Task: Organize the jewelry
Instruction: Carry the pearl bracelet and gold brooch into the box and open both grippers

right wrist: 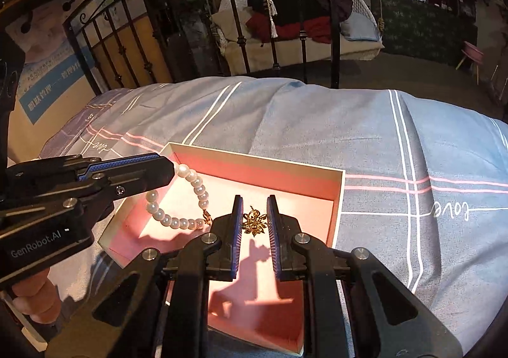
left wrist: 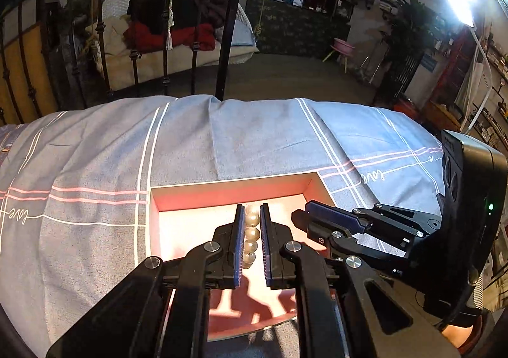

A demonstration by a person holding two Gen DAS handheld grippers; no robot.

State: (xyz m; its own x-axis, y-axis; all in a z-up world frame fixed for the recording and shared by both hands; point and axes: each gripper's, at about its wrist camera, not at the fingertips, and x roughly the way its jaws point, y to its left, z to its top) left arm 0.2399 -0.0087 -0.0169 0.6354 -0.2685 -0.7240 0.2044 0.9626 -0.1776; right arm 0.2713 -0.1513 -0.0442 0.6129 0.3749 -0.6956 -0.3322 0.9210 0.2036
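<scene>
Clamping a pearl bracelet (left wrist: pixel 251 235) between narrow jaws, the left gripper (left wrist: pixel 252 215) hangs over a pink-lined box (right wrist: pixel 339 196) on a blue bedspread (right wrist: pixel 317 123). At its 3 o'clock, the right gripper (right wrist: pixel 254 207), jaws narrow, brackets a gold brooch (right wrist: pixel 254 222); contact unclear.

Glossy pearl strand (right wrist: pixel 177 199), matt card box (right wrist: pixel 260 164), woven cloth bedsheet (right wrist: pixel 317 123).

The right gripper (right wrist: pixel 254 215) gripped a gold brooch (right wrist: pixel 254 223) over the pink box (right wrist: pixel 338 199); the left gripper (right wrist: pixel 168 169) held the pearl bracelet (right wrist: pixel 177 221).
</scene>
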